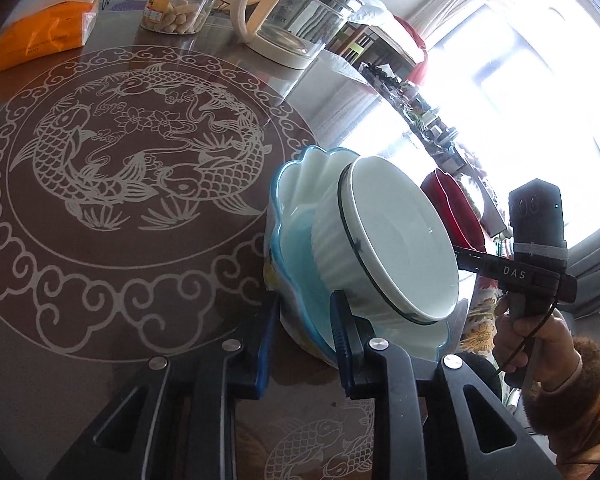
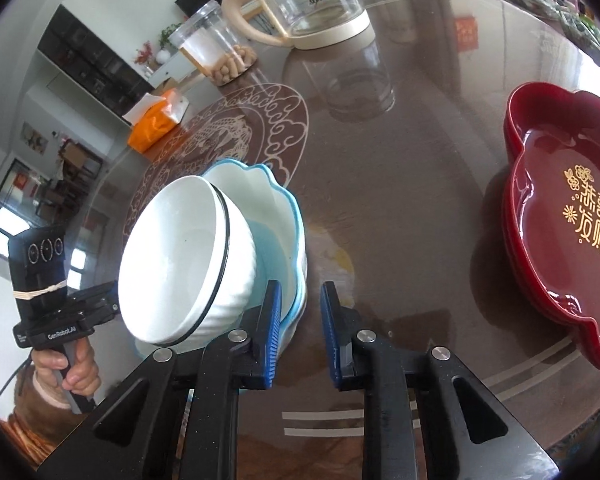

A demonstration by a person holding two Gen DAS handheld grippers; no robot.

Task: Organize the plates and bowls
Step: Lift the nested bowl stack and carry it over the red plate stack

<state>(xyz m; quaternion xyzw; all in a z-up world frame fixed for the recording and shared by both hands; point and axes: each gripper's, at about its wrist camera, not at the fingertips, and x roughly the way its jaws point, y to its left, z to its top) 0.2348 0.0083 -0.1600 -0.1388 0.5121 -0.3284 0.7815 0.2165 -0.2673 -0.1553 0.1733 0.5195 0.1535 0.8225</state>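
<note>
Low at the centre of the left wrist view, the left gripper (image 1: 305, 300) is clamped on the wall of a blue-rimmed scalloped bowl (image 1: 288, 200) — one blue pad against the outside, the other on the pale blue inside. A white ribbed bowl (image 1: 400, 240) with a thin dark line round its rim rests inside it, tipped steeply so its opening faces the right of the frame. Both bowls are on a round brown table (image 1: 140, 264) with a white fish pattern under its glossy top.

At the right edge of that view a hand (image 1: 540, 344) in a brown furry cuff grips the other tool's handle.

Seen from the right wrist view, the right gripper (image 2: 301, 286) sits at the scalloped bowl's right-hand rim. Its fingers stand a narrow gap apart; the rim reaches into that gap beside the left pad, and a sliver of table shows between the rim and the right pad — no firm grip.

Toward the right edge of that frame, well apart from the bowls, lies a stack of red flower-shaped trays (image 2: 560, 152) with gold characters. Along the top stand a glass kettle (image 2: 320, 8), a clear jar (image 2: 220, 52) and an orange packet (image 2: 152, 128).
</note>
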